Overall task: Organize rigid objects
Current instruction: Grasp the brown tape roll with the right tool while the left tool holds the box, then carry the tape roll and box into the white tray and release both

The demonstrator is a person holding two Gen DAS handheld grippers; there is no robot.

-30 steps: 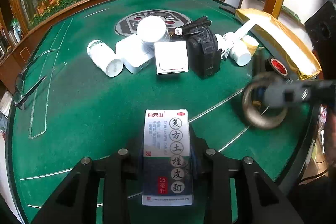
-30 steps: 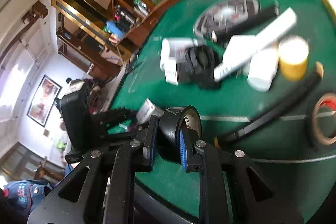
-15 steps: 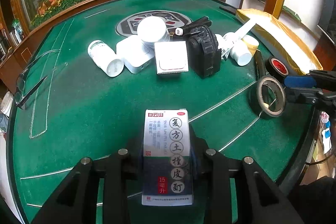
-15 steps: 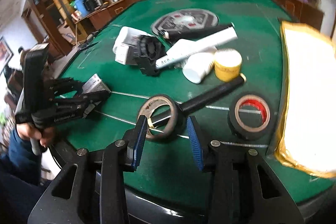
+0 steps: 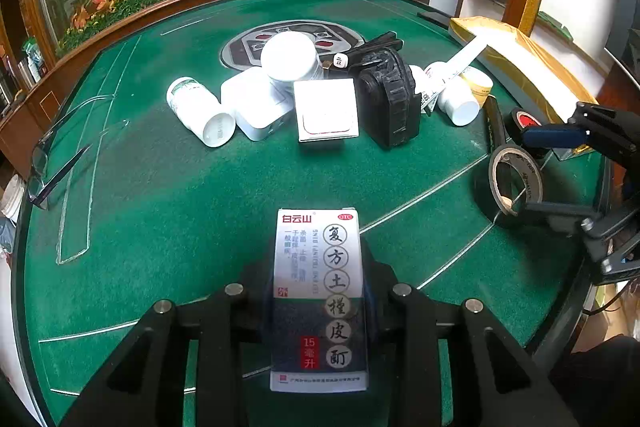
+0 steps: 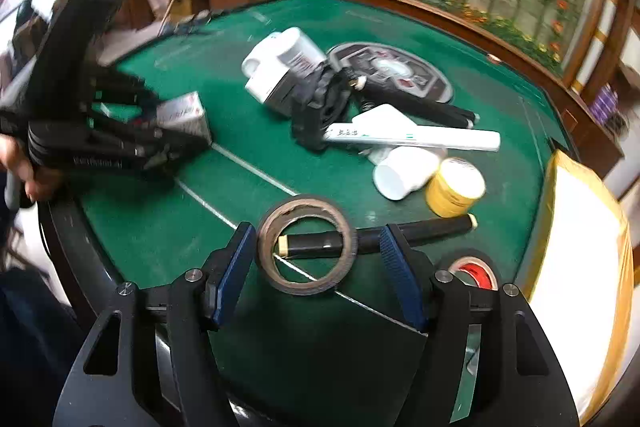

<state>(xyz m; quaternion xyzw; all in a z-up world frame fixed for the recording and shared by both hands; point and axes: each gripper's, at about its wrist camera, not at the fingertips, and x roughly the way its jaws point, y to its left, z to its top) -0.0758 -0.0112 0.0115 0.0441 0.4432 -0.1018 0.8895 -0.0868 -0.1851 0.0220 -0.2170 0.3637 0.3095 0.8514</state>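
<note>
My left gripper is shut on a white and grey medicine box with Chinese print, held just above the green felt table. From the right wrist view that box shows at the left. My right gripper stands over a brown-cored black tape roll lying flat on the felt. Its jaws are opening and the blue pads stand clear of the roll. A black stick lies under the roll's far side. The left wrist view shows this gripper and roll at the right.
A second black tape roll with a red core lies right of the gripper. Mid-table is a pile: white bottles, white boxes, a black case, a yellow jar. A gold package lies right, glasses left.
The right gripper rolled upright, brought the tape roll down onto the felt near the table edge and spread its jaws off it. The left gripper and its box stayed put.
</note>
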